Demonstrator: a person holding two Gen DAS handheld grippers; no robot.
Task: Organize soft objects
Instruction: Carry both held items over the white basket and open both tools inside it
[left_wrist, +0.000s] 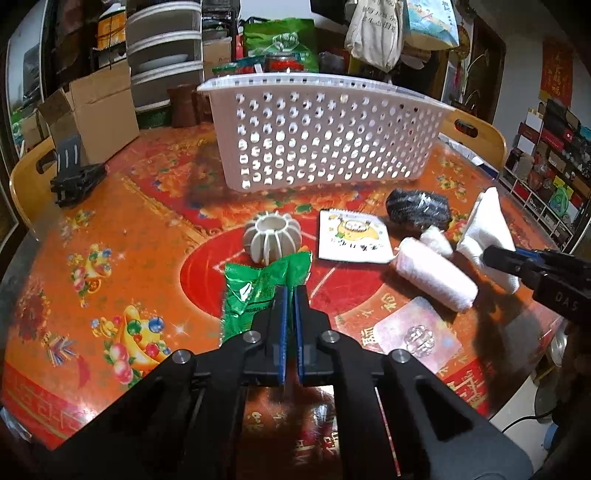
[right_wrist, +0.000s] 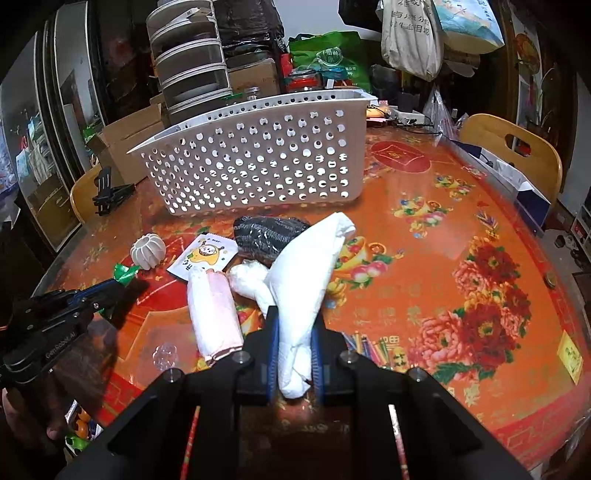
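Glossy orange floral worktop (right_wrist: 443, 229) holds a perforated white plastic basket (left_wrist: 317, 136). Left claw (left_wrist: 290, 291) pinches a crinkly green packet (left_wrist: 258, 291); right claw (right_wrist: 295, 325) clamps a soft white cloth (right_wrist: 310, 266).

The white basket (right_wrist: 258, 162) walls off the far side, while bare tablecloth (right_wrist: 424, 258) right of it seemingly leaves room.

The bench (left_wrist: 110, 229) wears a glossy orange-and-red cloth printed with flowers and fruit. Beyond its far edge stand a cardboard box (left_wrist: 92, 110) and a stack of grey-and-white drawers (left_wrist: 164, 51) — a green bag (left_wrist: 280, 44) sits beside them. A black folding stand (left_wrist: 75, 173) rests on the cloth's left side, and wooden chair backs (right_wrist: 513, 147) rise at the rim. Cloth tote bags (right_wrist: 410, 40) hang above.
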